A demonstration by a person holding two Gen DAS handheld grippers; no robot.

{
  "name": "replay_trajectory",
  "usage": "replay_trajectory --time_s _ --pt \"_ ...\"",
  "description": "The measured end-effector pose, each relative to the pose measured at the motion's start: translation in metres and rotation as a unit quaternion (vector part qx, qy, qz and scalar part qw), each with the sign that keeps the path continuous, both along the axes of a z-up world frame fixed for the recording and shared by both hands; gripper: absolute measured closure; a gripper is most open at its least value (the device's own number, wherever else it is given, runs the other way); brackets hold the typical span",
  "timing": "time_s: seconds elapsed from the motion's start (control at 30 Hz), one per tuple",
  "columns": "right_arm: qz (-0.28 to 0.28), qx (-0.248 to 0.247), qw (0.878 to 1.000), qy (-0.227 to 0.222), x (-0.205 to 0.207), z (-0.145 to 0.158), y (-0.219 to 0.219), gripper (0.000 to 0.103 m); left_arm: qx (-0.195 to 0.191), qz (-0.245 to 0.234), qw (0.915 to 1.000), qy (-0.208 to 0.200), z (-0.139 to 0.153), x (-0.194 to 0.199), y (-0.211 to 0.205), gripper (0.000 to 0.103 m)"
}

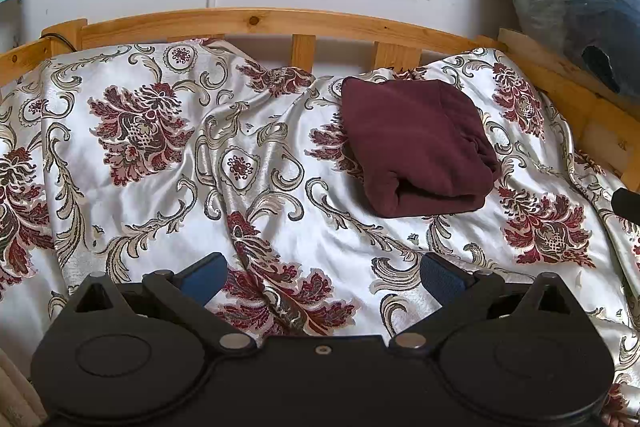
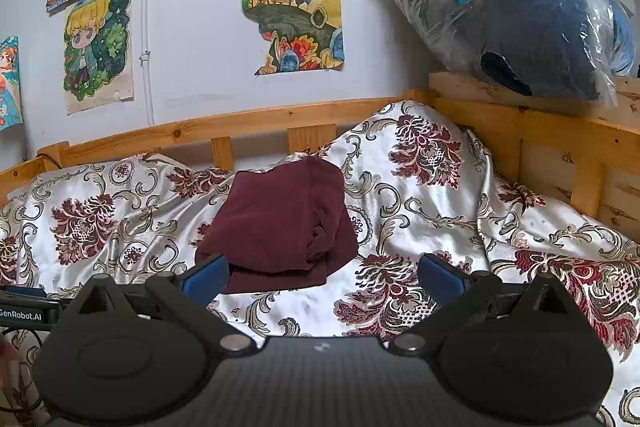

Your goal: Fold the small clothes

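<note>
A dark maroon garment [image 1: 416, 147] lies folded into a compact bundle on the floral satin bedspread [image 1: 160, 187], toward the far right in the left wrist view. In the right wrist view the garment [image 2: 280, 223] sits just beyond the fingers, left of centre. My left gripper [image 1: 324, 277] is open and empty, above the bedspread, short of the garment and to its left. My right gripper [image 2: 324, 277] is open and empty; its left blue pad [image 2: 206, 277] overlaps the garment's near corner in the image. Whether it touches I cannot tell.
A wooden bed rail [image 1: 256, 23] runs along the back by a white wall with drawings [image 2: 292, 11]. A plastic-wrapped blue bundle [image 2: 532, 15] rests on the wooden ledge at the right. The other gripper's body [image 2: 24, 311] shows at the left edge.
</note>
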State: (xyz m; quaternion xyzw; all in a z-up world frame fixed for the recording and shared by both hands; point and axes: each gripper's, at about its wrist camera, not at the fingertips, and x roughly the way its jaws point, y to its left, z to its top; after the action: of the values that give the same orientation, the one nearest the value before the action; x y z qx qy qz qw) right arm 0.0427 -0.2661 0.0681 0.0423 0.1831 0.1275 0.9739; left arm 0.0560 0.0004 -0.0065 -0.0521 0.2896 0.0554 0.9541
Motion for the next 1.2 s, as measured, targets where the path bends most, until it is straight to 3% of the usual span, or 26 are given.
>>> replay_trajectory --time_s 1.2 --pt "0.001 -0.001 1.0 0.009 -0.0025 -0.0038 -0.0005 0.0 0.005 -0.011 0.9999 -0.01 0.005 -0.0028 -0.0015 0.001"
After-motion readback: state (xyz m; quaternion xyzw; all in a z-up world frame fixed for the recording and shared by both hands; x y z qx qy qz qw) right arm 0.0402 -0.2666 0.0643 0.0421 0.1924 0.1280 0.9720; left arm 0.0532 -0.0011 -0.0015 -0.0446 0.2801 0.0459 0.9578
